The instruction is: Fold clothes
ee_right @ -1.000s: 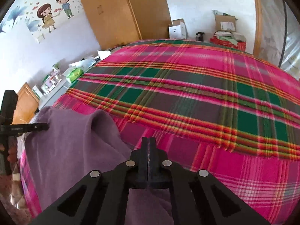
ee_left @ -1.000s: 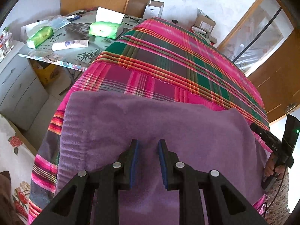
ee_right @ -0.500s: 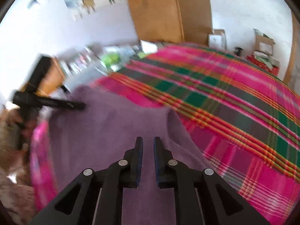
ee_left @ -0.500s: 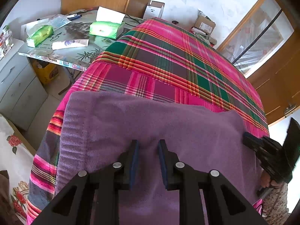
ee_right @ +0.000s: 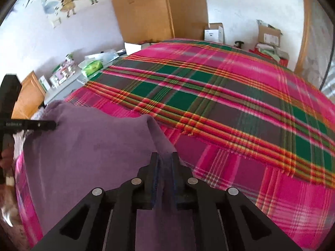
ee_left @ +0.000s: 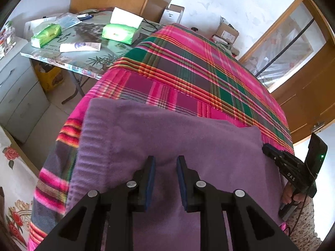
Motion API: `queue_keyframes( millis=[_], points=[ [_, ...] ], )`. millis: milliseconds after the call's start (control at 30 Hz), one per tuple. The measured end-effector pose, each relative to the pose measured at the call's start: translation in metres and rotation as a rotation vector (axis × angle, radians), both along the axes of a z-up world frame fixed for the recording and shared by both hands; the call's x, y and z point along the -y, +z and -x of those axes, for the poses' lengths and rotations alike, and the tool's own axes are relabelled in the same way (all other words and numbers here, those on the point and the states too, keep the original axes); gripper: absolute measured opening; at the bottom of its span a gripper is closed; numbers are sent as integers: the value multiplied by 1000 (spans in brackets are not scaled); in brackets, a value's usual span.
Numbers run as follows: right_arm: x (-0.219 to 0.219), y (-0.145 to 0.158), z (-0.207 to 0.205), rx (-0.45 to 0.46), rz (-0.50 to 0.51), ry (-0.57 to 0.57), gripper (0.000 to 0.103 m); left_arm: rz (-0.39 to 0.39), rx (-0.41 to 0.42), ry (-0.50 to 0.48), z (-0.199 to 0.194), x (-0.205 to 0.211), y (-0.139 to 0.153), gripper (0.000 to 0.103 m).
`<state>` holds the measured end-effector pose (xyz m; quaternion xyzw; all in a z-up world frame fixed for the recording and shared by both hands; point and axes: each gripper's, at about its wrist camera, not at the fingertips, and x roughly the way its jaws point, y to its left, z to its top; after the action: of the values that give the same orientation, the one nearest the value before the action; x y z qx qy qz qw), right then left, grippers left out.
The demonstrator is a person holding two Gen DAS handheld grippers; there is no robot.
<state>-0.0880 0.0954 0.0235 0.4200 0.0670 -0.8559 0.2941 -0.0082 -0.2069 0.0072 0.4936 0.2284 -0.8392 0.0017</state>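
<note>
Garment: purple knit sweater (ee_left: 188, 146), spread near the foot of the bed on a pink-and-green plaid bedspread (ee_left: 199, 73), ribbed hem toward the bed's left edge
Handling: likely soft, light and limp, sagging wherever unsupported; a thick hem or corner should give the surest hold
Left gripper (ee_left: 165, 167): jaws partly apart over the sweater's middle, cloth visible in the gap, pads not pressing it
Right gripper (ee_right: 165, 165): jaws nearly closed, pinching a raised fold at the sweater's right edge
Side table (ee_left: 69, 48): tissue packs and a tube beside the bed
</note>
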Motion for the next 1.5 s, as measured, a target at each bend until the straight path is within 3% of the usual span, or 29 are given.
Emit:
queue_keyframes(
  millis=[267,500,633,900,1200,1500],
  points=[
    [3,7,-8,-6,-13,-61,13,-4,-44,32,-32,16,14,22],
    [3,38,-41,-60,28,-63,16,-22,-63,66,-65,32,15,22],
    [16,47,-66,-65,56,-15,23,-56,-79,99,-85,43,13,22],
    [68,44,-118,-79,76,125,25,-98,-112,168,-115,61,14,22],
    [122,24,-150,-39,79,228,25,-270,-99,193,-122,76,1,23],
    [138,11,-155,11,102,219,26,-363,-49,244,-111,82,-12,28]
  ],
)
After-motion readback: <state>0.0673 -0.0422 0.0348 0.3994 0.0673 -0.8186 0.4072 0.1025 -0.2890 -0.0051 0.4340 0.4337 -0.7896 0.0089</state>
